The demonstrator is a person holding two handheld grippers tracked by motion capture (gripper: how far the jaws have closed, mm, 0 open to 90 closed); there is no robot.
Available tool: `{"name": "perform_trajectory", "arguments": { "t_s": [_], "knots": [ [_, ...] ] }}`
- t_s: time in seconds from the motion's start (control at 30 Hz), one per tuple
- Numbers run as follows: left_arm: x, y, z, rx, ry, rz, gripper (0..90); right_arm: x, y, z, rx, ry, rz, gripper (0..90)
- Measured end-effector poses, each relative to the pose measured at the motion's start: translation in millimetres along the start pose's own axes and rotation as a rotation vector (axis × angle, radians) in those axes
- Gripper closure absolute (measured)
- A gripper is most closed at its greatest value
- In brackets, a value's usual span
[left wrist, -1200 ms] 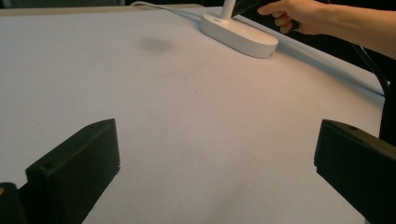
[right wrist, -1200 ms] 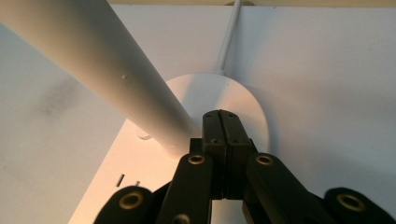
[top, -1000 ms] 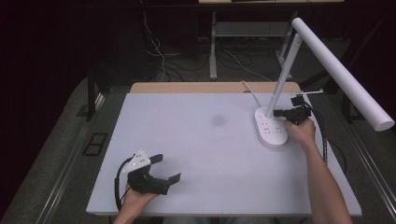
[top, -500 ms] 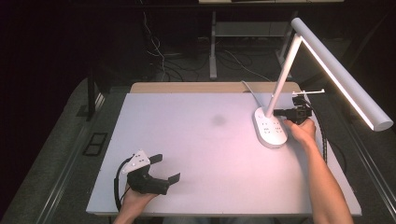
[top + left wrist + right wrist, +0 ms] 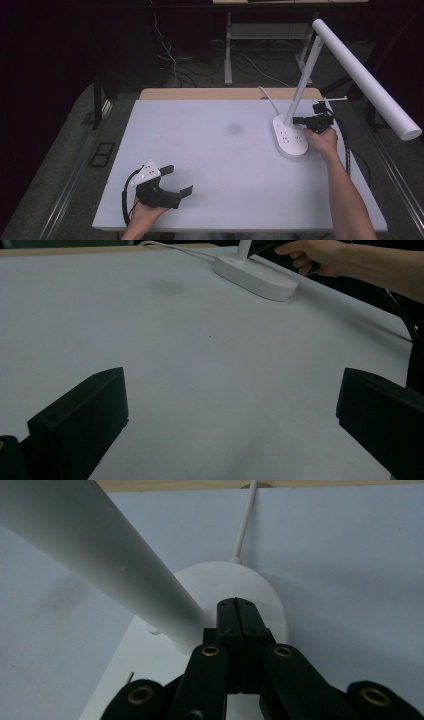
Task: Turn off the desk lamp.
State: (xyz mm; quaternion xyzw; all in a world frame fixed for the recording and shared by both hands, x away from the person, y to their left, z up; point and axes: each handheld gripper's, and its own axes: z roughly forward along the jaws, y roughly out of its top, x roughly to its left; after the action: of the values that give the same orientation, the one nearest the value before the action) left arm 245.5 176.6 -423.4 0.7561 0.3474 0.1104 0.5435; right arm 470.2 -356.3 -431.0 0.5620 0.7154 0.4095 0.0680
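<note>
A white desk lamp stands at the table's right, with its oval base point(image 5: 290, 139), slanted stem point(image 5: 304, 75) and long head point(image 5: 370, 80). My right gripper point(image 5: 296, 120) is shut with nothing between its jaws. Its tips sit close beside the foot of the stem, over the base. In the right gripper view the closed jaws point(image 5: 237, 607) point at the base point(image 5: 270, 595), with the stem point(image 5: 100, 560) just to their left; whether they touch is unclear. My left gripper point(image 5: 182, 179) rests open near the front left edge, wide apart point(image 5: 230, 405) over bare table.
The lamp's white cable point(image 5: 267, 100) runs from the base to the table's back edge. The white tabletop point(image 5: 210, 150) has a faint dark smudge point(image 5: 233, 129) near its middle. Dark floor, cables and table legs lie beyond the far edge.
The right gripper has shifted very slightly beside the lamp stem. The left gripper and the lamp stand as before.
</note>
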Motion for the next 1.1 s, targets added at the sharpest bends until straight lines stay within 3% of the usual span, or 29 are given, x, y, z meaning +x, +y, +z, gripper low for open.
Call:
{"name": "perform_trajectory", "arguments": {
  "t_s": [0.13, 0.33, 0.53, 0.8, 1.1],
  "knots": [
    [-0.5, 0.1, 0.1, 0.001, 0.0, 0.004, 0.0, -3.8, -3.8, 1.0, -0.031, 0.029, 0.05, 90.0],
    [0.4, -0.1, -0.5, 0.0, 0.003, -0.001, 0.0, -5.2, -7.7, 0.3, -0.054, 0.043, 0.068, 90.0],
    [-0.1, 0.2, 0.6, 0.008, 0.003, 0.005, 0.0, -1.1, -4.1, -1.1, -0.045, 0.006, 0.052, 90.0],
    [0.3, 0.1, -1.3, 0.001, 0.007, 0.0, 0.0, -2.9, -4.3, -19.7, -0.066, -0.006, 0.051, 90.0],
    [-1.4, -0.3, -2.0, 0.001, 0.004, 0.0, 0.0, 6.9, -7.5, -39.4, -0.084, 0.009, 0.025, 90.0]
  ]
}}
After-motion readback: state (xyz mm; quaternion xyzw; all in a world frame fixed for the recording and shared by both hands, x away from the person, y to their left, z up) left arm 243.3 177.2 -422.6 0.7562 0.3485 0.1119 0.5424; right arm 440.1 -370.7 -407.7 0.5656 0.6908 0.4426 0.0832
